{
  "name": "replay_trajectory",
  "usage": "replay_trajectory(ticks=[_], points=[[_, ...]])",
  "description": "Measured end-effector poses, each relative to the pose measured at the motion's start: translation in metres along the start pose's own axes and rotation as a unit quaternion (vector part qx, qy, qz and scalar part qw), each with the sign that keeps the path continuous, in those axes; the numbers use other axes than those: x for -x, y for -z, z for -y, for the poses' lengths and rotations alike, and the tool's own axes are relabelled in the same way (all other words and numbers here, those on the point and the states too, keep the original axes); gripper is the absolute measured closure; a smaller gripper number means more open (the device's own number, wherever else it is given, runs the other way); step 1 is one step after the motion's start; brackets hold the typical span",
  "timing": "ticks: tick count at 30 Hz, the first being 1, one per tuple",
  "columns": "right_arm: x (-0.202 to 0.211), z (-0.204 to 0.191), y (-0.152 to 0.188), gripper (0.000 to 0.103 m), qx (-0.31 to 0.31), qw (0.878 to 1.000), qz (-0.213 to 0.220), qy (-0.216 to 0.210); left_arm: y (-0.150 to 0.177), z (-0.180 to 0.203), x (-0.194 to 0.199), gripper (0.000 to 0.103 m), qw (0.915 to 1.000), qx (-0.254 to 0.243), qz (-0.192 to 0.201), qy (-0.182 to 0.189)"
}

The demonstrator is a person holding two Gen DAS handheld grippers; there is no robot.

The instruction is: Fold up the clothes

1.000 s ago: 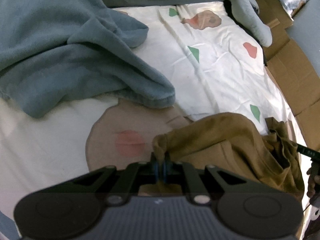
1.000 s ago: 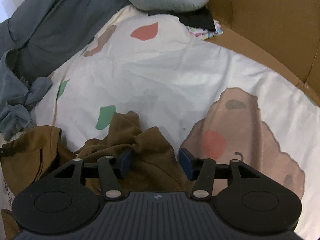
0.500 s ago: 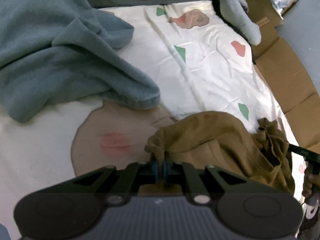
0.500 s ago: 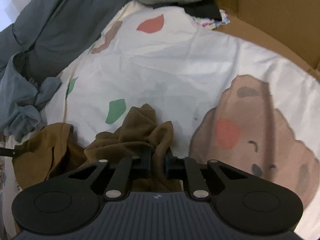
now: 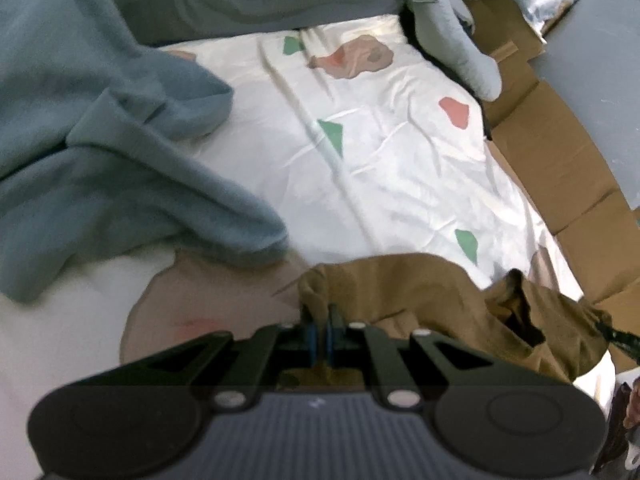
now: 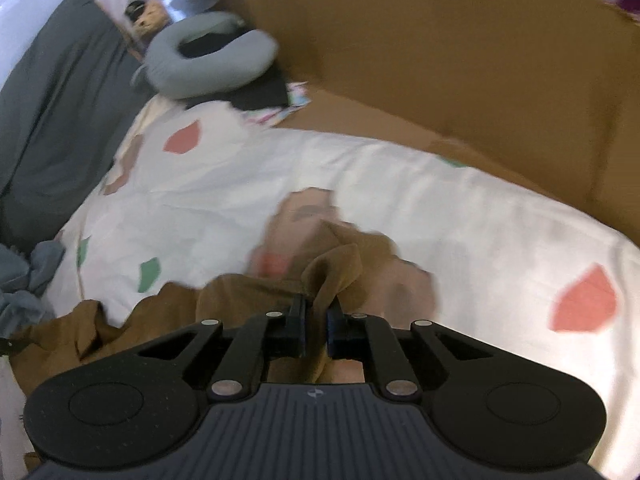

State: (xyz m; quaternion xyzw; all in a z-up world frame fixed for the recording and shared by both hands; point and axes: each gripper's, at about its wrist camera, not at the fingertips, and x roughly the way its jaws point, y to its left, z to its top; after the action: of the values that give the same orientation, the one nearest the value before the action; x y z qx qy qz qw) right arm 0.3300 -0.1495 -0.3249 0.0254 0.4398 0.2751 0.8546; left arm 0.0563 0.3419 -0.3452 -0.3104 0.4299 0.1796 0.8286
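Note:
A brown garment (image 5: pixel 432 300) lies crumpled on a white bedsheet (image 5: pixel 380 168) printed with coloured shapes. My left gripper (image 5: pixel 320 320) is shut on a bunched edge of the garment at its left end. In the right wrist view my right gripper (image 6: pixel 318 312) is shut on another bunched fold of the same brown garment (image 6: pixel 240 296), which trails away to the left over the sheet (image 6: pixel 460 208). The cloth stretches between the two grippers.
A blue-grey fleece blanket (image 5: pixel 100 152) is heaped on the left of the bed. A grey neck pillow (image 6: pixel 208 56) lies at the head. Cardboard sheets (image 6: pixel 460 60) line the right side of the bed, also seen in the left wrist view (image 5: pixel 560 168).
My right gripper closed on a fold of the brown garment and pulled it right. My left gripper kept its hold and lifted, drawing the cloth out wider.

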Motion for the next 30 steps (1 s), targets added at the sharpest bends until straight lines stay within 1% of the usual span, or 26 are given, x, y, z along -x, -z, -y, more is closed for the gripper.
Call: replay_trajectory(ticks=[6, 11, 18, 21, 24, 30], points=[[0.036, 0.029, 0.005, 0.096, -0.025, 0.998, 0.029, 0.048, -0.011, 0.011, 0.002, 0.098, 0.9996, -0.024, 0.01, 0.007], [0.067, 0.051, 0.006, 0.096, -0.043, 0.994, 0.055, 0.089, -0.026, 0.023, 0.003, 0.099, 0.9984, -0.05, 0.018, 0.018], [0.115, 0.081, 0.002, 0.097, -0.07, 0.984, 0.093, 0.131, -0.056, 0.055, -0.007, 0.099, 0.993, -0.105, 0.037, 0.041], [0.129, 0.089, 0.002, 0.097, -0.086, 0.981, 0.106, 0.141, -0.072, 0.07, -0.013, 0.099, 0.9902, -0.124, 0.047, 0.045], [0.135, 0.092, 0.004, 0.097, -0.098, 0.979, 0.113, 0.141, -0.09, 0.083, -0.021, 0.099, 0.9879, -0.138, 0.055, 0.044], [0.131, 0.093, 0.007, 0.097, -0.114, 0.978, 0.112, 0.138, -0.124, 0.103, -0.039, 0.099, 0.9849, -0.157, 0.066, 0.031]])
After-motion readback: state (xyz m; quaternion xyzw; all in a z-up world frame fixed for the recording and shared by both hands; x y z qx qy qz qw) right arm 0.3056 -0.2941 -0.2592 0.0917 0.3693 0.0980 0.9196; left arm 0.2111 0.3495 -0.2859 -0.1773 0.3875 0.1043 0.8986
